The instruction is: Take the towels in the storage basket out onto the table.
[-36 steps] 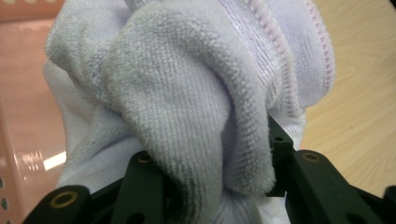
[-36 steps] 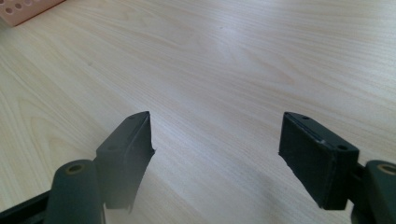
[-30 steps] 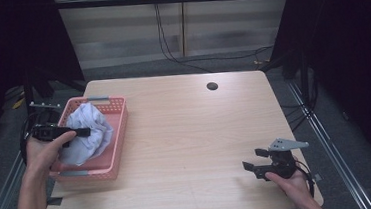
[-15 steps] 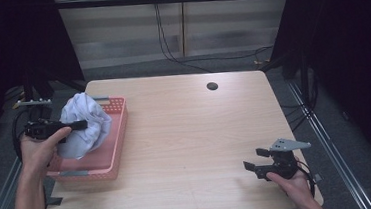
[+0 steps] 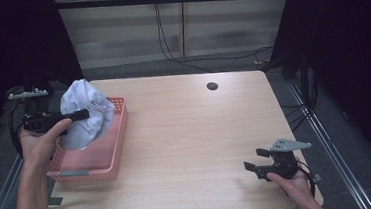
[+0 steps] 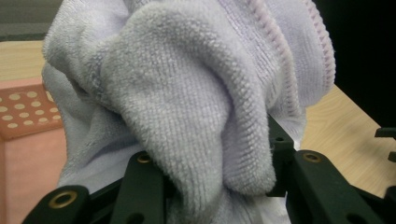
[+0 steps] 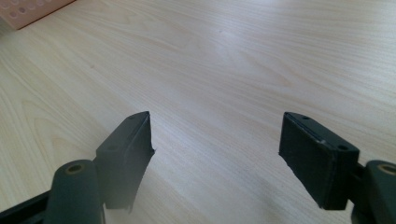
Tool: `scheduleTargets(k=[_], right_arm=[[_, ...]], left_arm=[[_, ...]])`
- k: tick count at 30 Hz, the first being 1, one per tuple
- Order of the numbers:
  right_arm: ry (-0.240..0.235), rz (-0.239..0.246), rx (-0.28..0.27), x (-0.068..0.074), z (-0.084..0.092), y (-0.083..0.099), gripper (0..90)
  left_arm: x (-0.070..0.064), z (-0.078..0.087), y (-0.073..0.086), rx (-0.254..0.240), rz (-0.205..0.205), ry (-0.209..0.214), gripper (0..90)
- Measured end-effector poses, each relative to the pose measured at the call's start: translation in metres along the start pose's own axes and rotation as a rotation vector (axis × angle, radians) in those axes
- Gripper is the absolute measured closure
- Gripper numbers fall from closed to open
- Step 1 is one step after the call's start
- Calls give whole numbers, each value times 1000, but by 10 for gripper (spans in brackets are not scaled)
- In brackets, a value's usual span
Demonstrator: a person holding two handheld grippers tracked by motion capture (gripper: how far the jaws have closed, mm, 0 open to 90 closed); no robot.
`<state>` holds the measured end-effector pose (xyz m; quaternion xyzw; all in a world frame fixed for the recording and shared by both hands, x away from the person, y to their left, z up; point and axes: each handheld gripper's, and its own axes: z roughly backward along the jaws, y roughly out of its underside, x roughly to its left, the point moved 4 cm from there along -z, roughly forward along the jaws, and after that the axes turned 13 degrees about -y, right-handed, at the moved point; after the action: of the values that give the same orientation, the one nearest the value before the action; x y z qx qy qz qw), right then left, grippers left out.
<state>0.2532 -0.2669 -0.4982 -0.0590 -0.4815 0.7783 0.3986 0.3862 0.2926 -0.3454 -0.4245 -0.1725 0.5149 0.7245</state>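
Note:
A pale lavender towel (image 5: 85, 115) hangs bunched above the pink basket (image 5: 108, 158) at the table's left, lifted clear of the basket floor. My left gripper (image 5: 81, 114) is shut on a thick fold of it; in the left gripper view the towel (image 6: 196, 112) bulges between both black jaws and hides most of what lies behind. My right gripper (image 5: 253, 161) rests low over the bare wood near the front right corner. Its jaws stand wide apart with nothing between them (image 7: 215, 154).
The wooden table (image 5: 191, 134) has a small dark hole (image 5: 212, 86) near its far edge. A corner of the pink basket (image 7: 32, 11) shows at the top left of the right gripper view. Dark floor and cables surround the table.
My left gripper has risen with the towel, pulling it up out of the basket and slightly toward the far left. The right gripper has stayed where it was.

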Motion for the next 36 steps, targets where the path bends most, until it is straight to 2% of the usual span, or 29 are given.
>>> scheduleTargets(k=[4,5,6,8,12,18,21,25,27,33,36], right_arm=[[0,1,4,0,0,0,251],[2,2,3,0,0,0,251],[4,-3,0,0,0,0,249],[4,-6,-1,0,0,0,250],[3,-4,-2,0,1,0,249],[1,-3,-1,0,1,0,249],[0,-4,1,-1,1,0,249],[0,-2,-2,-1,1,0,249],[5,1,-3,-1,1,0,249],[5,5,-10,0,4,-1,250],[4,6,-9,-1,4,-1,250]], left_arm=[[-10,2,-5,-30,-10,28,609],[-13,2,-6,-35,-9,27,609],[-16,2,-7,-32,-30,23,609],[-22,2,-8,-29,-45,19,609],[-32,2,-10,-42,-58,32,608],[-52,-6,-15,-49,-89,76,607],[-65,-9,-21,-71,-94,102,607],[-83,-16,-26,-71,-124,123,607],[-94,-22,-27,-72,-137,149,607],[-123,-40,-22,-53,-176,201,605],[-135,-51,-19,-46,-176,236,603]])
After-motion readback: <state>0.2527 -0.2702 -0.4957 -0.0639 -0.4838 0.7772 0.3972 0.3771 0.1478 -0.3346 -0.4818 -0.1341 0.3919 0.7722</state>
